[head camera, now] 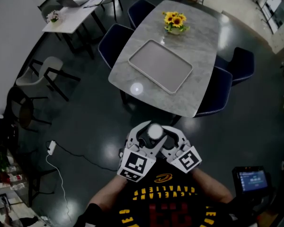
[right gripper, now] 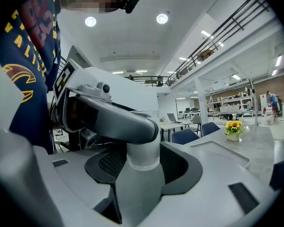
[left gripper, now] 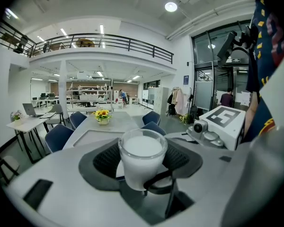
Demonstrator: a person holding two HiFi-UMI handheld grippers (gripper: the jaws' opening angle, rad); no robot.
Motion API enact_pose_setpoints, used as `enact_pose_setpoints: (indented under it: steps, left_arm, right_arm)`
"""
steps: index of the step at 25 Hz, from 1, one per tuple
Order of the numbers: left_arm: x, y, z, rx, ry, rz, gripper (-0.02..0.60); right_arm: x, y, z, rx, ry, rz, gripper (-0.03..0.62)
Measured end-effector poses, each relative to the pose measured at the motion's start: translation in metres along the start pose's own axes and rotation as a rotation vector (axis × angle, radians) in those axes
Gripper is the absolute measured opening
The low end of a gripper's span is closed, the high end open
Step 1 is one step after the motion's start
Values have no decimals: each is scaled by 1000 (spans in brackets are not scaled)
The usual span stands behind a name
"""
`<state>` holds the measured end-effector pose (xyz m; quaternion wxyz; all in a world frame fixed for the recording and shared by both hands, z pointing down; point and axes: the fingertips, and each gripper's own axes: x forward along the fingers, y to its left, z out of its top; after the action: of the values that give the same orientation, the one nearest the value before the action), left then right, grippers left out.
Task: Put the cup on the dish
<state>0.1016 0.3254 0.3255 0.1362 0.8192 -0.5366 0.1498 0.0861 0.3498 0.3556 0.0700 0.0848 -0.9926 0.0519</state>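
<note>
A white frosted cup [head camera: 155, 131] hangs in the air in front of the person's chest, well short of the table. Both grippers meet on it. In the left gripper view the cup [left gripper: 143, 155] stands upright between the black pads [left gripper: 104, 161] of my left gripper [left gripper: 143, 167], which press on its sides. In the right gripper view the cup [right gripper: 143, 161] sits between the pads of my right gripper [right gripper: 143, 167], and a jaw of the left gripper [right gripper: 118, 122] crosses over its top. A pale rectangular tray [head camera: 160, 66] lies empty on the marble table [head camera: 199, 37].
A pot of yellow flowers [head camera: 175, 22] stands at the table's far end. Dark blue chairs [head camera: 114, 44] ring the table. A white cable [head camera: 61, 150] runs over the dark floor at the left, and a screen [head camera: 251, 178] stands at the lower right.
</note>
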Motion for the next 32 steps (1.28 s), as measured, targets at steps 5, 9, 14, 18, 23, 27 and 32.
enact_pose_setpoints:
  steps: [5,9,14,18,23,27,32]
  left_arm:
    - [3,37,3,1,0,-28,270]
    - [1,61,4,-2,-8,-56,270]
    - [-3,81,-3,-16,-10,-85,270]
    - [-2,89,-14,-39,1,-103,270]
    - [-3,95,-19,-67,11,-114,270]
    - [-4,102,-21,-76,22,-106,270]
    - [4,119,-19,-72,38,-82,270]
  right_arm:
    - [35,-12,5,-3,16,-24,212]
    - [59,-17,10,-9,22,-50,212]
    - [79,-16,5,-4,54,-69,212]
    - [88,-14,-4,8,86,-75,212]
    - [95,-12,-8,26,113,-76,212]
    - [102,-12,-9,37,115,-66,212]
    - [117,-23,-8,53,110,-46,212]
